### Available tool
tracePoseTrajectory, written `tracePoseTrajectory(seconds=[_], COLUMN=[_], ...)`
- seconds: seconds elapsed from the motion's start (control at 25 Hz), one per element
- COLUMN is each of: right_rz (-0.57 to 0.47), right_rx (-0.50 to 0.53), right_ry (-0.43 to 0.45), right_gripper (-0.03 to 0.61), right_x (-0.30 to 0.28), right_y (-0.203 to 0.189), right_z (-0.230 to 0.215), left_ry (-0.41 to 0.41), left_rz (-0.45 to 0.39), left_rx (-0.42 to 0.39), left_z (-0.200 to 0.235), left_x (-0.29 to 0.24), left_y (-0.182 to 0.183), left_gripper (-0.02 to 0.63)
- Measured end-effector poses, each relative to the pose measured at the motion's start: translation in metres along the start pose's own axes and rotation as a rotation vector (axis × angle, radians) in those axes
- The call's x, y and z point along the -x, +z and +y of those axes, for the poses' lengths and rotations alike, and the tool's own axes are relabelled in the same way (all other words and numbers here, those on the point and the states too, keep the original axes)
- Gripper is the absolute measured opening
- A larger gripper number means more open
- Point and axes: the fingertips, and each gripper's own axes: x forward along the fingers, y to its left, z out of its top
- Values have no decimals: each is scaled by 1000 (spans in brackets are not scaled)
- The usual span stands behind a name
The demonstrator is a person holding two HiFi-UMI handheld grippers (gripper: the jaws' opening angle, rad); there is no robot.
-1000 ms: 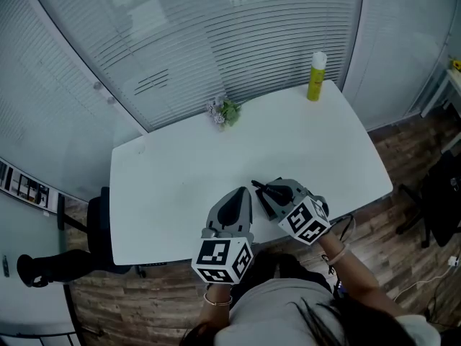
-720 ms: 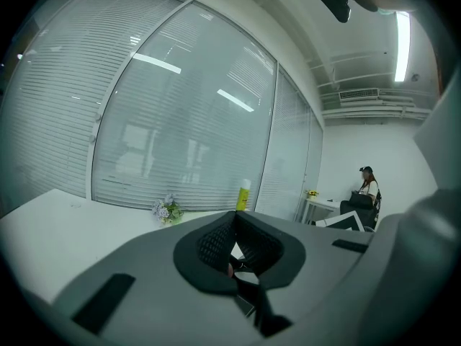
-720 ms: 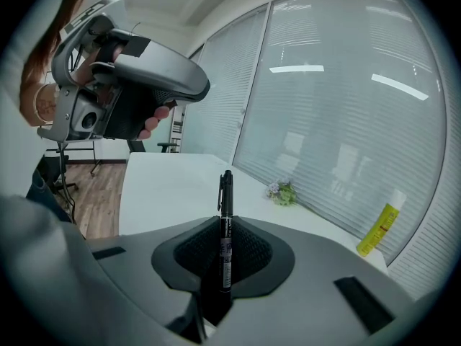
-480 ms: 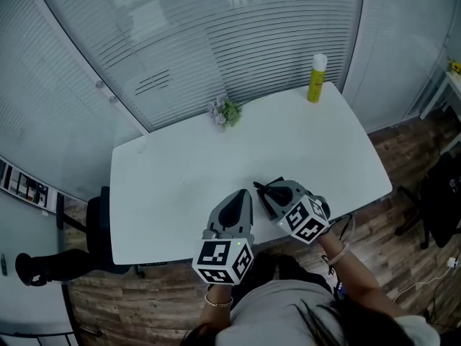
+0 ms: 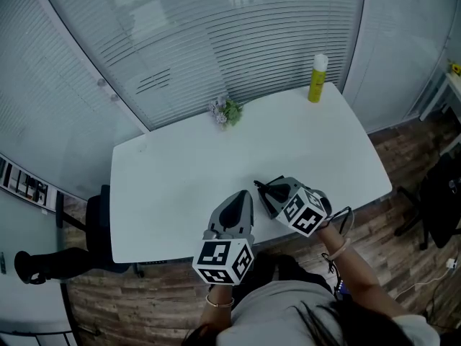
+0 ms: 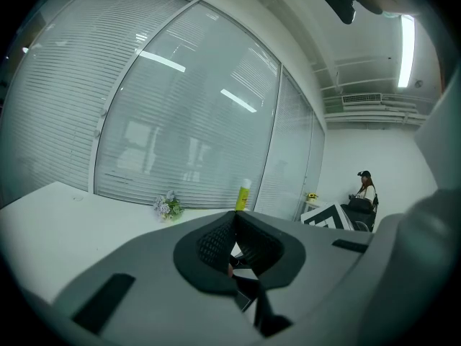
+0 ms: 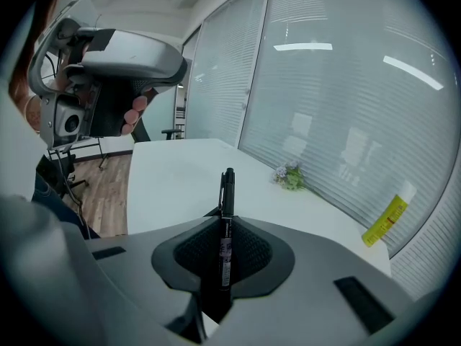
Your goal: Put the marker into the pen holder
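**Head view:** Low in the frame, the left hand-held gripper [image 5: 240,200] and right hand-held gripper [image 5: 265,190] hover over the white worktop [image 5: 173,171]. A yellow bottle [image 5: 316,78] and flowers [image 5: 227,111] stand at the upper edge, clear of the way. No pen holder shows.

**Left gripper view:** The jaws are pressed together and empty.

**Right gripper view:** The jaws pinch the marker [image 7: 228,186] upright at centre. Gripped on its slim barrel, it could pivot or slip while being carried.

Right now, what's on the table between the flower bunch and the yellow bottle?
Nothing. In the head view, the white table is bare between the flower bunch and the yellow bottle.
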Motion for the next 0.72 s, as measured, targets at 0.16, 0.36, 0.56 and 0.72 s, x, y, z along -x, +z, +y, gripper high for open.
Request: tracePoseTrajectory(seconds=[0.16, 0.36, 0.56, 0.72], right_rz=[35, 97, 142, 159], right_rx=[-8, -42, -43, -32], right_ry=[17, 47, 83, 91], right_gripper=[71, 71, 72, 72], right_x=[-2, -5, -7, -9], right_y=[-2, -4, -5, -7], right_z=[1, 2, 5, 7], left_ry=[3, 9, 10, 13], left_rz=[-3, -6, -7, -12], left_rx=[7, 15, 17, 19], left_z=[1, 4, 5, 6], left_x=[2, 4, 6, 9], left_y=[0, -1, 0, 1], left_gripper=[18, 18, 18, 18])
